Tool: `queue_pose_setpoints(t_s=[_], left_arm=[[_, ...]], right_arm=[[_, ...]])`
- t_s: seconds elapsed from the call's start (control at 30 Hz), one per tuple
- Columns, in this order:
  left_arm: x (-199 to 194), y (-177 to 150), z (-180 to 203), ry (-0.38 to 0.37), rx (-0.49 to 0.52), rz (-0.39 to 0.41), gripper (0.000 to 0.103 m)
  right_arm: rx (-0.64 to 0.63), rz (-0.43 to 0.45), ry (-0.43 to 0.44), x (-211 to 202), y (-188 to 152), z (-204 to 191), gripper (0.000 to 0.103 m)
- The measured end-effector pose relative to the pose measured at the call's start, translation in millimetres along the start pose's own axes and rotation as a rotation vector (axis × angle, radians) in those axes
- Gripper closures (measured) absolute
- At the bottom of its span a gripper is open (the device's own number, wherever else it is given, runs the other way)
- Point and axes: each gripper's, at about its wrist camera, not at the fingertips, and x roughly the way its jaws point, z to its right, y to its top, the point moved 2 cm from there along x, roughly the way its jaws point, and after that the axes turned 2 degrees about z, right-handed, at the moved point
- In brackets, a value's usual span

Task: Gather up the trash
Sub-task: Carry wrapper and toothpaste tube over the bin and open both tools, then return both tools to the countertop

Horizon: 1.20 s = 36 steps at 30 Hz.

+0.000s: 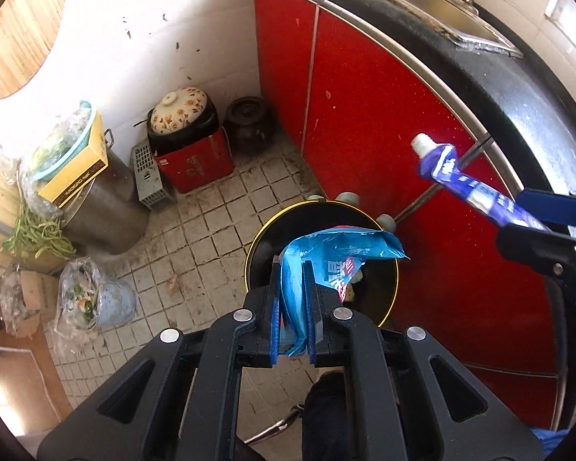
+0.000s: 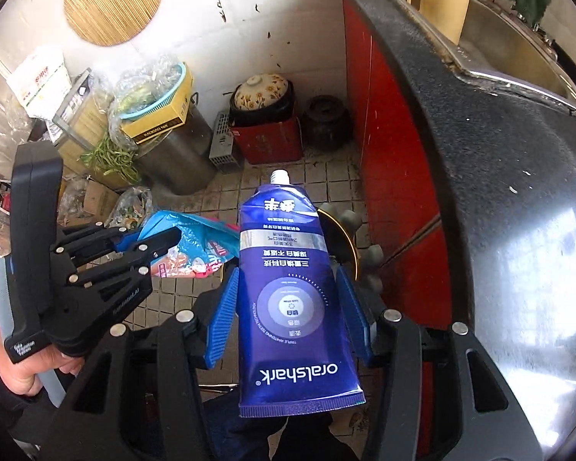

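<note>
My left gripper [image 1: 292, 269] is shut on a crumpled blue plastic wrapper [image 1: 338, 253] and holds it over the open black trash bin with a gold rim [image 1: 257, 238]. In the right wrist view the left gripper [image 2: 172, 236] and the wrapper [image 2: 196, 242] show at the left. My right gripper [image 2: 288, 276] is shut on a blue toothpaste tube [image 2: 288, 288], its uncapped white nozzle pointing away. In the left wrist view the tube [image 1: 453, 173] sticks out of the right gripper [image 1: 518, 215], up and to the right of the bin. The bin [image 2: 345, 242] is mostly hidden behind the tube.
Red cabinet doors [image 1: 364, 107] under a black counter [image 1: 518, 88] stand to the right. On the tiled floor [image 1: 211, 230] are a red box with a flowered pot [image 1: 192, 146], a dark jar [image 1: 249, 123], a steel pot [image 1: 107, 207] and a bagged pail [image 1: 96, 299].
</note>
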Motion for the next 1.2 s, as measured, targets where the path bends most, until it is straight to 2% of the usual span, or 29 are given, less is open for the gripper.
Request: queue_pose_setpoints(t_s=[0.17, 0.23, 0.27, 0.3, 0.33, 0.4, 0.57, 0.67, 0.8, 0.9, 0.93, 1.0, 1.1, 1.2], left_arm=[[10, 3, 6, -0.026, 0.006, -0.007, 0.093], [16, 4, 7, -0.043, 0.003, -0.017, 0.086], [20, 5, 6, -0.047, 0.01, -0.031, 0.062], [27, 5, 4, -0.043, 0.017, -0.045, 0.03], [28, 4, 4, -0.036, 0.019, -0.041, 0.026], [27, 3, 5, -0.045, 0.032, -0.028, 0.026], [21, 1, 8, -0.058, 0.032, -0.032, 0.025], [13, 4, 15, -0.062, 0.042, -0.025, 0.015], [-8, 16, 35, -0.069, 0.094, 0.002, 0.01], [-31, 31, 65, -0.118, 0.164, 0.051, 0.007], [-37, 35, 77, -0.129, 0.193, 0.062, 0.007], [-52, 43, 115, -0.185, 0.287, 0.079, 0.007], [-72, 50, 173, -0.263, 0.433, 0.103, 0.007], [-104, 51, 245, -0.327, 0.599, 0.17, 0.007]], right_arm=[[-0.01, -0.012, -0.017, 13, 9, 1, 0.052], [-0.024, -0.034, -0.033, 23, 13, 1, 0.048], [-0.03, -0.039, -0.045, 26, 16, 2, 0.041], [-0.038, -0.044, -0.057, 29, 16, 3, 0.04], [-0.036, -0.049, -0.06, 28, 16, 4, 0.04], [-0.022, -0.044, -0.056, 23, 14, 9, 0.039], [-0.005, -0.027, -0.061, 1, 5, 24, 0.026], [0.027, 0.003, -0.075, -22, 1, 34, 0.021], [0.087, 0.084, -0.118, -74, -10, 51, 0.014], [0.143, 0.161, -0.204, -121, -29, 73, 0.009], [0.184, 0.187, -0.256, -141, -43, 85, 0.008], [0.257, 0.209, -0.318, -165, -64, 102, 0.008], [0.443, 0.265, -0.448, -219, -120, 138, 0.008], [0.614, 0.295, -0.595, -267, -187, 163, 0.007]])
